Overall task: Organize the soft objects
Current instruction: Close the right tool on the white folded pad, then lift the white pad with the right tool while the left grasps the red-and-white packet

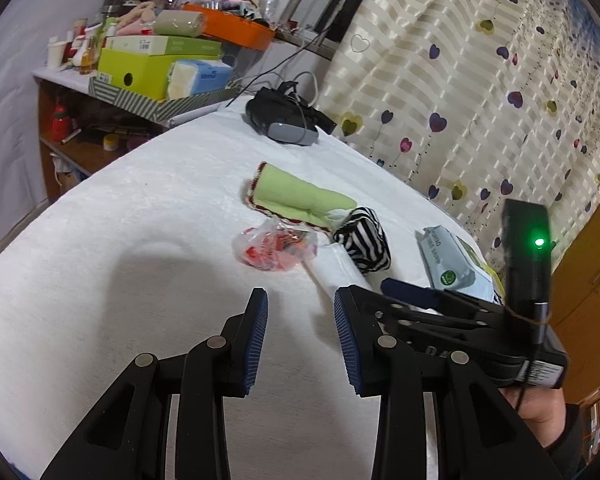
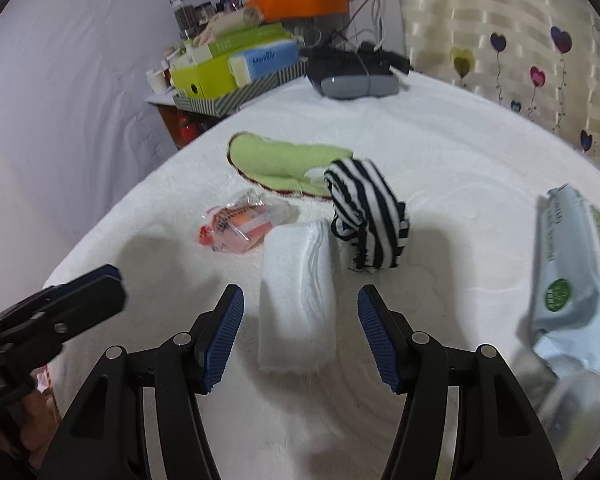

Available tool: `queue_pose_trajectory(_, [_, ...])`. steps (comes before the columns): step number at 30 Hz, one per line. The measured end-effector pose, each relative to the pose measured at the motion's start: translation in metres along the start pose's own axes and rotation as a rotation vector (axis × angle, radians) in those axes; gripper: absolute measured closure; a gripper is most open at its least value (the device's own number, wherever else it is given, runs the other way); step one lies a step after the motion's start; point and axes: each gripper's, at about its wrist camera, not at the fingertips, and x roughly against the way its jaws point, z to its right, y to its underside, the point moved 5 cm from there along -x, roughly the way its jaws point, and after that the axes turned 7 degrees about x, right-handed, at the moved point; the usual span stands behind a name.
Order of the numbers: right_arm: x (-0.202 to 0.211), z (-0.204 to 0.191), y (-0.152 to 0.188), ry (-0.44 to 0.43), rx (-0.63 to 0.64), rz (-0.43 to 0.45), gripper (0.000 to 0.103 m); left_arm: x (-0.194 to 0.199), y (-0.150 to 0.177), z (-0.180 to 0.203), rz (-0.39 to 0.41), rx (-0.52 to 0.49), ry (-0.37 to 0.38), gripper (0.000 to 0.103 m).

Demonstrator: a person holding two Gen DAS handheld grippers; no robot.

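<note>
right gripper point(image 2: 300, 330) spread astride the white folded stack point(image 2: 298, 300) on the bed sheet point(image 2: 440, 160), not pinching; left gripper point(image 1: 300, 336) spread, empty; risk: loose layers, seemingly tissue, may fan apart if squeezed off-centre.

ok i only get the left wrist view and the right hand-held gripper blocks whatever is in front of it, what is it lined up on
observer: a folded white tissue stack, lying on the white cover between the gripper's two fingers.
operator: is it gripped yet
observer: no, the right hand-held gripper is wide open, with a gap between each pad and the stack.
operator: anything crowding the stack
observer: the plastic bag meets its far left corner. The striped cloth stands close by its far right corner, and I can't tell whether they touch.
</note>
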Motion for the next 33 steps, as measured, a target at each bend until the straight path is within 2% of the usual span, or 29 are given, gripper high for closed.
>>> queue_pose_trajectory(6, [-0.022,-0.005,0.002,-0.004,0.009,-0.036,0.043,-0.003,-0.001,-0.005,-0.006,0.008,-0.008,0.07])
queue_pose_trajectory(8, [-0.022,-0.006,0.002,0.025,0.026,-0.028,0.054,-0.004,-0.001,-0.006,-0.008,0.008,-0.013,0.07])
queue_pose_trajectory(9, [-0.022,-0.005,0.001,0.025,0.029,-0.028,0.072,-0.005,-0.001,-0.007,-0.01,0.008,-0.017,0.07])
queue_pose_trajectory(12, [-0.013,-0.003,0.003,0.025,0.021,-0.017,0.076,-0.008,-0.004,-0.006,-0.012,-0.001,-0.022,0.07])
queue_pose_trajectory(18, [0.024,-0.002,0.006,0.02,-0.003,0.046,0.076,-0.019,-0.013,0.0,-0.02,-0.05,-0.029,0.064])
queue_pose_trajectory(24, [0.057,0.002,0.008,0.012,-0.03,0.118,0.076,-0.038,-0.024,0.007,-0.028,-0.11,-0.058,0.063])
queue_pose_trajectory(31, [0.073,0.012,0.007,0.006,-0.053,0.156,0.076,-0.073,-0.032,0.015,-0.057,-0.174,-0.105,0.062])
queue_pose_trajectory(33, [0.075,0.017,0.007,0.005,-0.062,0.16,0.076,-0.081,-0.035,0.017,-0.052,-0.197,-0.122,0.057])
